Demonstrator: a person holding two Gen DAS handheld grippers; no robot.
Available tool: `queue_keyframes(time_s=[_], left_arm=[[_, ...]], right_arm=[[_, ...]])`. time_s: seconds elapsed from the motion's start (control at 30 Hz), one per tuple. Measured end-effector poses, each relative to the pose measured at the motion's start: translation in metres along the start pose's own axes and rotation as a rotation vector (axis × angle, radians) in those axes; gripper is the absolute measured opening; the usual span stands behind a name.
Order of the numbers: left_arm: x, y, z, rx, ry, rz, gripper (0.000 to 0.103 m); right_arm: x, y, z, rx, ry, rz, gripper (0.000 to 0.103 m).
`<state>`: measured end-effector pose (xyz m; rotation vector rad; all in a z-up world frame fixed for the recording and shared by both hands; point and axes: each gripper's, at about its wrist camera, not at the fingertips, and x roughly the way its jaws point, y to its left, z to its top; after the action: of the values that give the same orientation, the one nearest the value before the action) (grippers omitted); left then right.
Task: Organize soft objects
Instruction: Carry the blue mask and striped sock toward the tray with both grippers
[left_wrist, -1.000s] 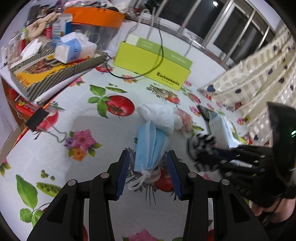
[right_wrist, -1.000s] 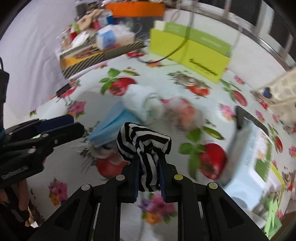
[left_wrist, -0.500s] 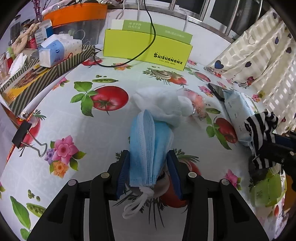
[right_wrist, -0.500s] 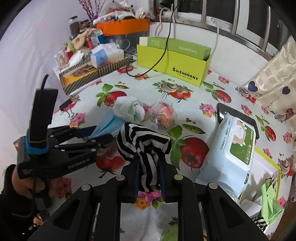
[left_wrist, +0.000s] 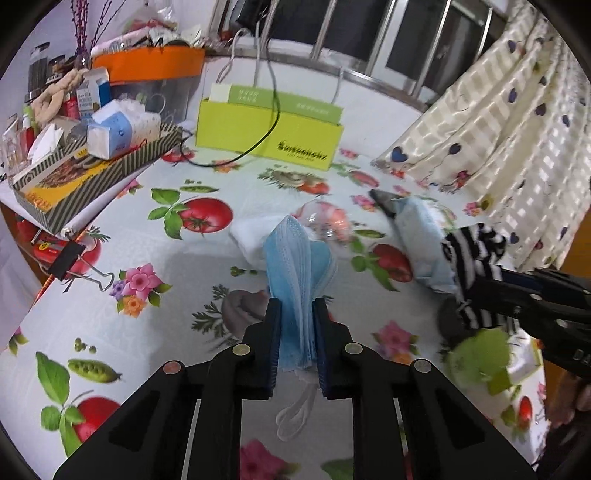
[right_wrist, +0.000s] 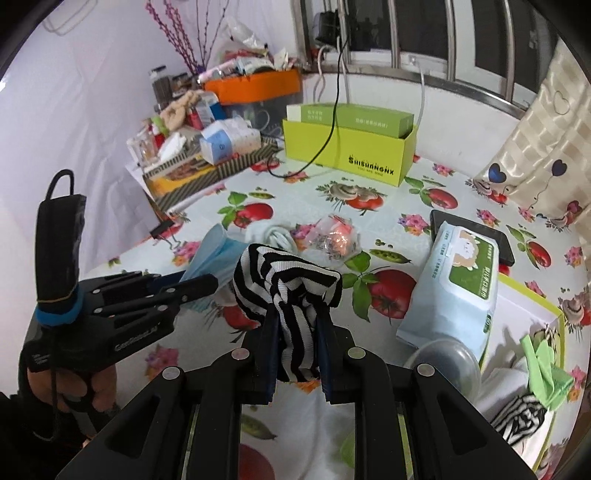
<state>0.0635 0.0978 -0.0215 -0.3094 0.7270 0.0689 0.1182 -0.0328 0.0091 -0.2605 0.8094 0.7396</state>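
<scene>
Since a moment ago both tools have lifted off the tabletop (right_wrist: 399, 206): my left tool (left_wrist: 296, 343) is closing on the blue mask (left_wrist: 299, 258), and my right tool (right_wrist: 295, 350) pinches the striped cloth (right_wrist: 284, 277), held up to carry to the box (right_wrist: 532, 310).

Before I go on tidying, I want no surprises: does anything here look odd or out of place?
A black phone lies under the wet wipes pack, half hidden. A binder clip sits among the soft things.

mask (left_wrist: 299, 258): light blue
sock (right_wrist: 288, 280): black-and-white stripes
table (left_wrist: 147, 332): white, tomato and flower print
box (right_wrist: 347, 147): lime green
</scene>
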Motion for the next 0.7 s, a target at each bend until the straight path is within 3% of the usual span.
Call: queue_keyframes(time_s=[0.3, 0.7], left_arm=[[-0.032, -0.029, 0.0, 0.052, -0.041, -0.053, 0.017], [-0.046, -0.059, -0.001, 0.105, -0.052, -0.071, 0.017]], right_arm=[[-0.039, 0.0, -0.014, 0.019, -0.073, -0.016, 0.017], [-0.065, -0.011, -0.031, 0.04, -0.115, -0.021, 0.017]])
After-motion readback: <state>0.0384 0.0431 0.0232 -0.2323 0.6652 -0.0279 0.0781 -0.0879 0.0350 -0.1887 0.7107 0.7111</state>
